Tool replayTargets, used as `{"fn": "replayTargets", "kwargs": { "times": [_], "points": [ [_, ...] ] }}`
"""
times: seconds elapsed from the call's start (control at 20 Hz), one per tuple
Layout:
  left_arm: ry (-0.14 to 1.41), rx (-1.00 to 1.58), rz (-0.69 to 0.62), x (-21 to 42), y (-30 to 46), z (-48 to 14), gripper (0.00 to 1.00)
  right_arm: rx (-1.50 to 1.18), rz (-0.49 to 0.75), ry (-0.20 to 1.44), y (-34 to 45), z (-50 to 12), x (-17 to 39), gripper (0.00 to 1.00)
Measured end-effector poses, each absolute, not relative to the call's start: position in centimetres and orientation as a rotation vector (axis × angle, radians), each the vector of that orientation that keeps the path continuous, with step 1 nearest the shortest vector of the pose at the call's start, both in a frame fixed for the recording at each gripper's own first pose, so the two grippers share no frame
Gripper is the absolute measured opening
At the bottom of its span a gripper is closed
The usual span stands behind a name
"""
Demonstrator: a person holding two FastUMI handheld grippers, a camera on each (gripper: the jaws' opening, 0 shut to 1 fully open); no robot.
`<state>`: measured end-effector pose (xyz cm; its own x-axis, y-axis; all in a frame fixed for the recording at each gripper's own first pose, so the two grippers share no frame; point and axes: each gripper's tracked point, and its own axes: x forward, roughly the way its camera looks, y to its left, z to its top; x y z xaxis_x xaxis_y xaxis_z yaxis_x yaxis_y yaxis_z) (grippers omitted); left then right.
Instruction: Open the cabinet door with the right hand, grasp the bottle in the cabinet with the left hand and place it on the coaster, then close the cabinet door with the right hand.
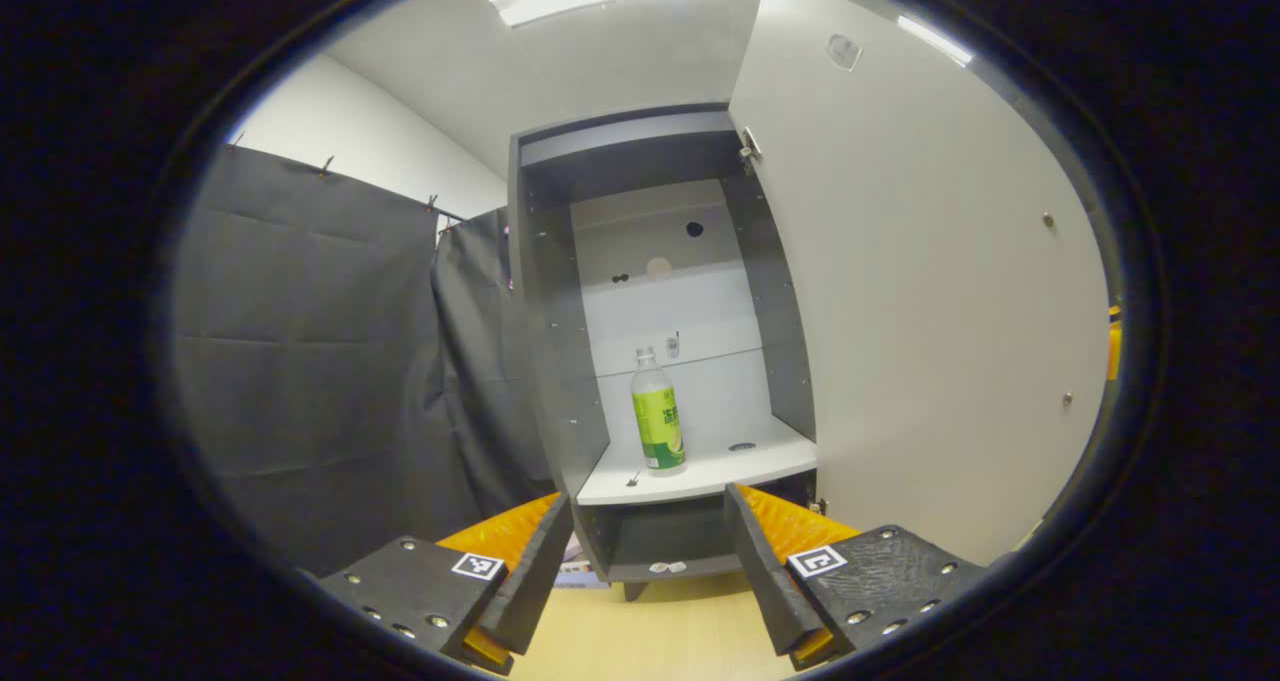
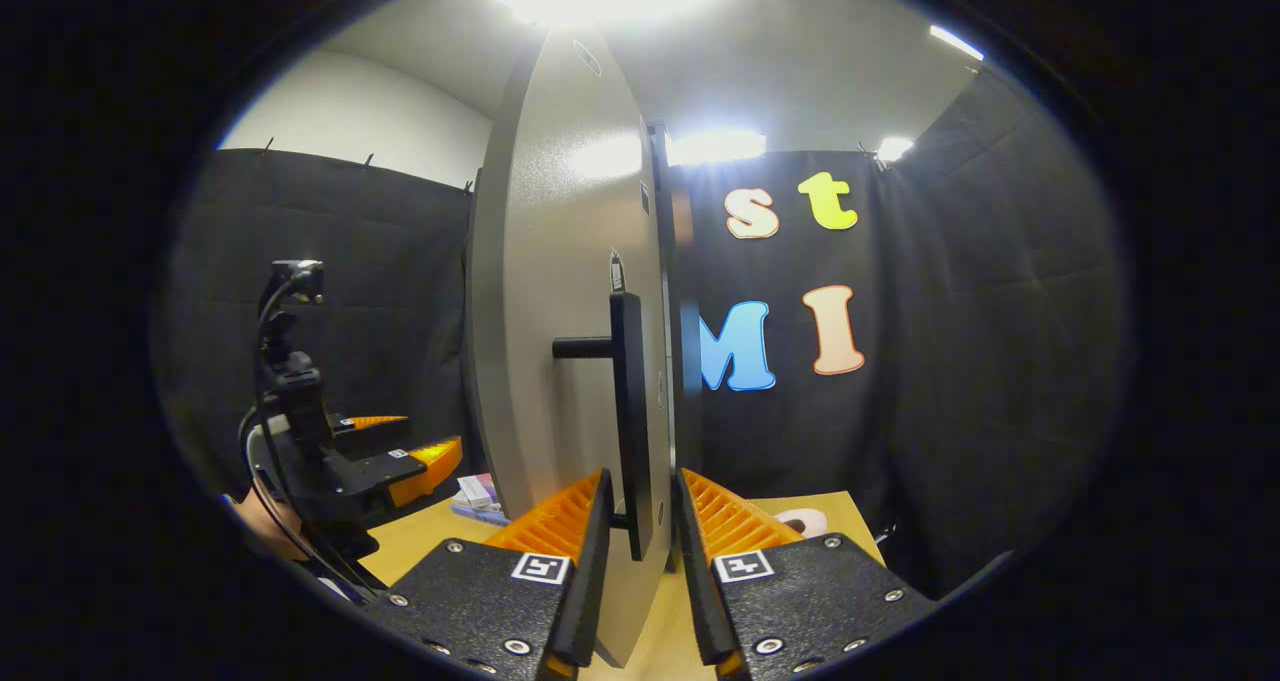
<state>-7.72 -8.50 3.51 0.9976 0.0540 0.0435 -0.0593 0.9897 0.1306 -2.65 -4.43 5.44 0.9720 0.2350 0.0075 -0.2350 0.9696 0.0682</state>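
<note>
Door point(image 1: 930, 291) opened, bottle point(image 1: 657, 413) not yet grasped.
The handle point(image 2: 630, 421) is being straddled by the right gripper point(image 2: 643, 521), contact unclear; the left gripper point(image 1: 648, 551) is being held wide toward the bottle standing inside the cabinet point(image 1: 545, 361). Placing and closing are left.

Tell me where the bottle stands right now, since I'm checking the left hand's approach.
In the left gripper view the bottle stands upright on the shelf inside the open cabinet, left of the swung-out door, ahead of the left gripper.
</note>
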Motion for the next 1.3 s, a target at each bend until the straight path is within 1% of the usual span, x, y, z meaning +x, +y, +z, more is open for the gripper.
{"fn": "replayTargets", "kwargs": {
  "times": [0.05, 0.1, 0.15, 0.2, 0.25, 0.3, 0.4, 0.5, 0.6, 0.65, 0.7, 0.75, 0.8, 0.85, 0.9, 0.95, 1.0, 1.05, 1.15, 1.2, 1.3],
  "points": [
    [-0.044, 0.135, 0.046, -6.3, -8.6, 3.6, 0.87, 0.049, 0.222, -0.007, -4.6, 5.7, -2.8, 0.41],
    [-0.05, 0.134, 0.033, -5.0, -8.8, 3.7, 0.82, 0.028, 0.192, -0.011, -5.0, 5.6, -3.1, 0.48],
    [-0.057, 0.136, 0.02, -3.5, -9.0, 4.0, 0.87, 0.014, 0.153, -0.019, -5.8, 5.7, -3.3, 0.51],
    [-0.071, 0.142, 0.01, -1.9, -9.1, 4.3, 0.92, -0.001, 0.119, -0.024, -6.5, 5.6, -3.2, 0.59],
    [-0.083, 0.151, -0.008, -0.3, -9.4, 4.7, 0.92, -0.015, 0.089, -0.031, -7.2, 5.6, -3.3, 0.64],
    [-0.09, 0.162, -0.017, 1.2, -9.5, 4.9, 0.87, -0.024, 0.061, -0.042, -7.9, 5.7, -3.4, 0.82],
    [-0.102, 0.159, -0.046, 4.5, -10.1, 5.3, 0.87, -0.017, 0.053, -0.046, -8.2, 5.3, -3.5, 0.96],
    [-0.11, 0.141, -0.051, 7.6, -9.9, 5.7, 0.92, -0.009, 0.037, -0.032, -8.7, 4.6, -4.7, 0.96],
    [-0.112, 0.122, -0.054, 10.6, -9.8, 5.6, 0.92, 0.019, -0.042, -0.02, -10.1, 4.0, -5.5, 0.96],
    [-0.114, 0.12, -0.048, 12.0, -9.3, 5.7, 0.87, 0.054, -0.084, -0.015, -10.7, 3.5, -6.0, 0.96],
    [-0.116, 0.114, -0.043, 13.4, -8.9, 5.5, 0.92, 0.082, -0.118, -0.015, -10.8, 3.1, -6.3, 0.96],
    [-0.112, 0.105, -0.037, 14.7, -8.5, 5.3, 0.92, 0.092, -0.163, -0.011, -11.3, 2.6, -6.6, 0.96],
    [-0.106, 0.092, -0.043, 16.0, -8.4, 4.7, 0.87, 0.084, -0.209, -0.005, -12.1, 2.2, -6.7, 0.96],
    [-0.094, 0.084, -0.036, 17.1, -8.1, 4.2, 0.92, 0.066, -0.246, 0.004, -12.7, 1.9, -6.7, 0.96],
    [-0.081, 0.076, -0.027, 18.1, -7.6, 3.4, 0.87, 0.053, -0.268, 0.012, -13.0, 1.6, -6.3, 0.96],
    [-0.075, 0.062, -0.031, 19.1, -7.6, 2.9, 0.87, 0.045, -0.282, 0.019, -13.0, 1.5, -6.1, 0.96],
    [-0.069, 0.062, -0.028, 20.1, -7.2, 2.4, 0.92, 0.039, -0.296, 0.02, -13.1, 1.4, -5.9, 0.96],
    [-0.064, 0.064, -0.034, 20.9, -7.0, 2.1, 0.87, 0.03, -0.32, 0.021, -13.2, 1.4, -5.9, 0.96],
    [-0.052, 0.039, -0.054, 22.3, -7.4, 1.3, 0.87, -0.017, -0.387, 0.031, -13.9, 1.2, -6.0, 0.96],
    [-0.049, 0.042, -0.044, 22.7, -7.0, 0.9, 0.87, -0.033, -0.399, 0.028, -13.5, 1.2, -5.8, 0.96],
    [-0.049, 0.04, -0.035, 23.9, -6.8, 0.4, 0.87, -0.058, -0.386, 0.04, -12.2, 0.8, -4.8, 0.96]
  ]
}}
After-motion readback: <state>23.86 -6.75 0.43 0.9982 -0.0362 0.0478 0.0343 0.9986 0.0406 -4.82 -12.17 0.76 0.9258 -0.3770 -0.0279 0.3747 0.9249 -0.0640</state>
